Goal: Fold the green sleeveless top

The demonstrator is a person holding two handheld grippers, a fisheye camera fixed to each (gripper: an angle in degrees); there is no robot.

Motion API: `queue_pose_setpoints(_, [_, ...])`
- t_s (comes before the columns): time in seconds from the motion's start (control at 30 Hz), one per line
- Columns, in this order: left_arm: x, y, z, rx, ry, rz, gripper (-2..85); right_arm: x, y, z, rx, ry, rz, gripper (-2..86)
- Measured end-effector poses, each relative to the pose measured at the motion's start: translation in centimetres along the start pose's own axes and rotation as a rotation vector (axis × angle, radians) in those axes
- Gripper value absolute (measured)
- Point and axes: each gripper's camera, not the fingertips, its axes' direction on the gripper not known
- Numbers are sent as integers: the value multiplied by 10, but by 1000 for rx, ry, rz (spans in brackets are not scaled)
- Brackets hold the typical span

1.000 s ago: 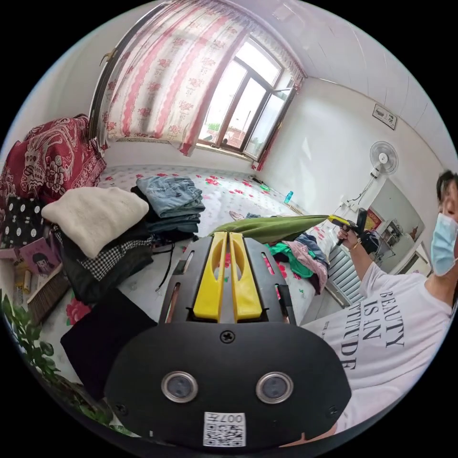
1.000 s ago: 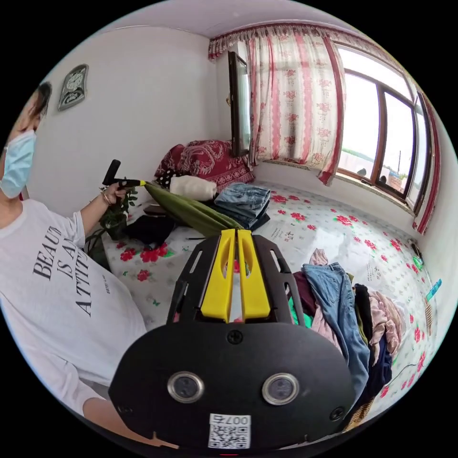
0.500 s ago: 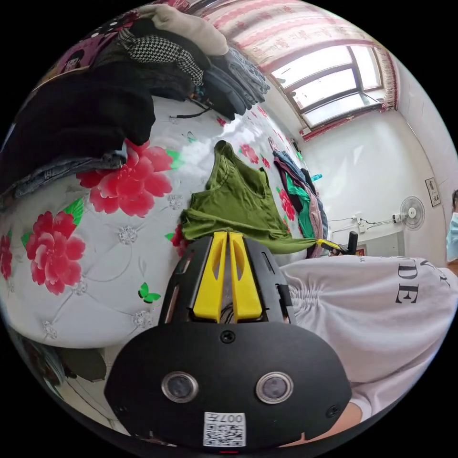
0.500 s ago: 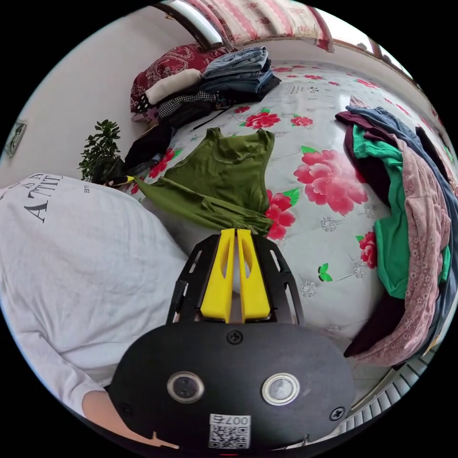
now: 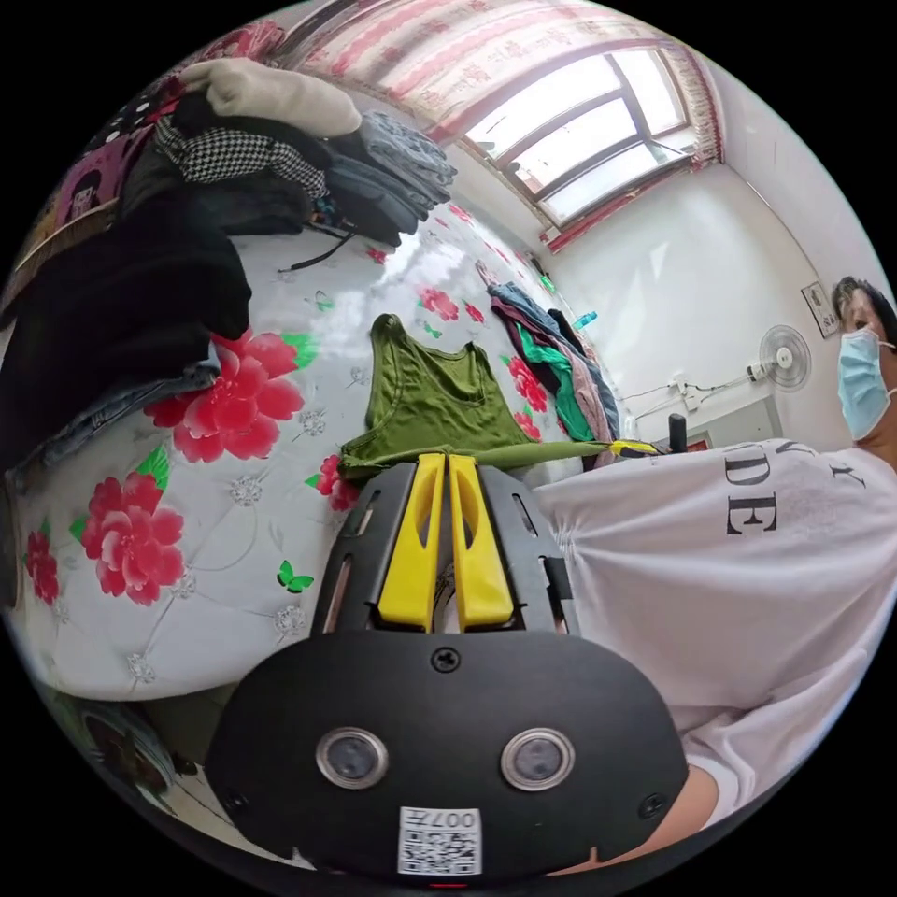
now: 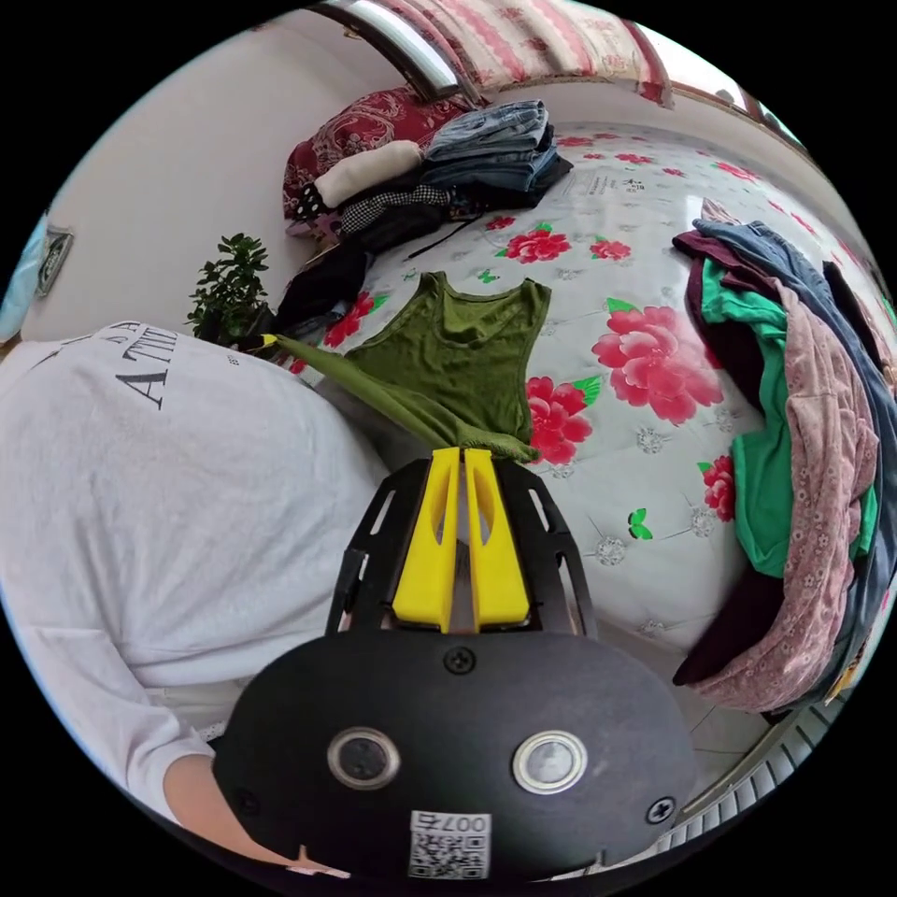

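The green sleeveless top [image 5: 434,402] [image 6: 453,350] lies spread on the flowered bed cover, straps away from me, hem toward me. My left gripper [image 5: 447,460] is shut on one hem corner. At the other corner my right gripper [image 6: 462,454] is shut on the hem too. The hem is stretched taut between them, just above the bed's near edge. The right gripper's yellow tips [image 5: 635,448] show in the left gripper view, and the left gripper's tips [image 6: 266,342] in the right gripper view.
A stack of folded clothes [image 5: 252,149] [image 6: 448,173] sits at the far side of the bed [image 5: 234,523] [image 6: 645,448]. A heap of unfolded garments [image 6: 794,420] [image 5: 561,364] lies along one side. A person in a white shirt [image 5: 747,561] [image 6: 140,486] stands at the bed's edge. A potted plant [image 6: 224,285] stands beside it.
The top went from hanging stretched in the air to lying flat on the bed. Since half a second ago both grippers have drawn the hem slightly toward the near edge.
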Motion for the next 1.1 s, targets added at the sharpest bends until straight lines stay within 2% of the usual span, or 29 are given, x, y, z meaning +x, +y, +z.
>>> queue_pose_setpoints(0.07, [10,-4,-18,90,45,33,-10,1,2,-25,126,-85,25,-3])
queue_pose_setpoints(0.17, [33,-20,-46,197,17,144,-10,-10,-4,-68,327,-73,-29,-3])
queue_pose_setpoints(0.2, [32,-33,-51,215,24,152,-10,-12,-8,-70,328,-53,-39,-3])
queue_pose_setpoints(0.27, [25,-59,-56,219,55,108,-10,-10,-38,-70,205,-7,-73,-3])
queue_pose_setpoints(0.37, [45,-102,-70,258,50,173,-10,-22,-71,-109,319,-7,-156,-3])
queue_pose_setpoints(0.47, [75,-124,-94,308,13,258,-10,-42,-99,-131,270,112,-207,-3])
queue_pose_setpoints(0.57, [93,-124,-116,346,-7,294,-10,-55,-85,-190,513,46,-242,-3])
queue_pose_setpoints(0.7, [93,-122,-123,341,-19,294,-10,-62,-86,-192,402,128,-235,-3])
queue_pose_setpoints(0.8, [85,-140,-111,299,-33,254,-10,-61,-90,-195,404,82,-237,-3])
queue_pose_setpoints(1.1, [70,-234,-93,311,-45,190,-9,-40,-163,-196,445,147,-182,-2])
